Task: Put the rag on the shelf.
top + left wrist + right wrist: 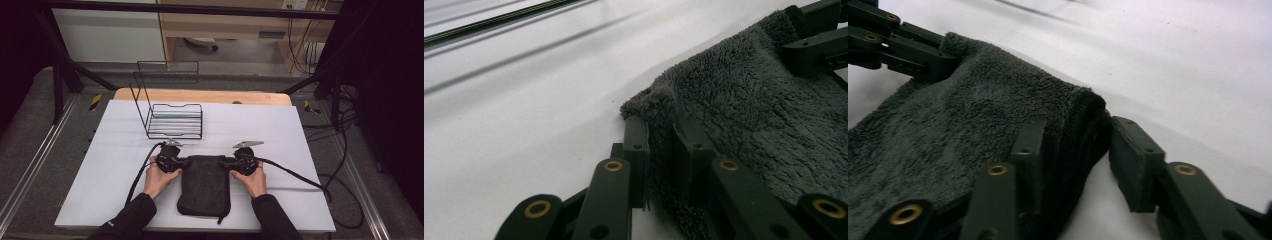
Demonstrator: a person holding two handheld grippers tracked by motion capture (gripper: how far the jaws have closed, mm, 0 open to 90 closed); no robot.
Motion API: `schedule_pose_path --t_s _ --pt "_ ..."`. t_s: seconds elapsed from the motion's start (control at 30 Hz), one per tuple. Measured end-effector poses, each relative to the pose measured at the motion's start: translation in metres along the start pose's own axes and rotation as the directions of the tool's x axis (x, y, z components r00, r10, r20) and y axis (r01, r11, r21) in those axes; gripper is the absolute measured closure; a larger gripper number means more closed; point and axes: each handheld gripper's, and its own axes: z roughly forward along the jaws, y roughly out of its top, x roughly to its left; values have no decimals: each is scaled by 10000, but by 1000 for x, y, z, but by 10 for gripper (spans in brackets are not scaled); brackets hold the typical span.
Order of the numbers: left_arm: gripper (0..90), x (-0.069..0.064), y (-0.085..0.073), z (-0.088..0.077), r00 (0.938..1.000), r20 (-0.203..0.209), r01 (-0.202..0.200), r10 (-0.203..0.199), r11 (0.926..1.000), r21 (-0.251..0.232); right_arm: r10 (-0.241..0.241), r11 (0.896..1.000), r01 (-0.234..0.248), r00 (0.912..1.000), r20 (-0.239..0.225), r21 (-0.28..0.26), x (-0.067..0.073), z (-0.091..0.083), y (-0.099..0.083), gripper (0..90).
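The left tool is clamped on the far left corner of the dark towel, while the right tool straddles the far right corner, one jaw not yet touching. The towel lies folded on the white surface, near the person. Before any lift, the right tool should probably pinch fully, so both corners rise evenly.

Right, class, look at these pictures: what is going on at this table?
A person sits at a table covered in white with a two-jaw gripper in each hand, working on a dark grey fleecy towel that lies folded in front of them. The left gripper is pinched on the towel's far left corner. The right gripper has the far right corner between its jaws, but one jaw looks clear of the cloth. The towel lies flat. A black wire rack stands behind it, untouched.
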Motion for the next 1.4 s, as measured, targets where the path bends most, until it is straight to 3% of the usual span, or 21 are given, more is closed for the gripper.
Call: schedule_pose_path --t_s 0.3,0.43,0.67,0.87,1.07,1.4 --pt "798 0 0 0 9996 89 -253 254 9996 -87 674 9975 -666 9971 -360 223 0 0 1 768" --pt "808 1 -1 -1 9995 158 -269 271 9996 -100 702 9974 -695 9969 -350 197 1 0 1 782" --pt "819 2 1 -8 9993 378 -9 25 9991 -425 485 9987 -490 9978 -444 -108 3 -8 3 794" --pt "819 0 2 -19 9986 433 -256 291 9965 -794 427 9980 -454 9973 -591 -439 6 -16 4 795" --pt "819 -7 7 -30 9965 315 -736 775 9910 -1115 -10 9972 -30 9985 -547 -746 13 -23 6 795" --pt "821 -13 11 -51 9953 316 -854 918 9824 -1659 -318 9894 214 9970 -708 -1435 22 -39 14 799"
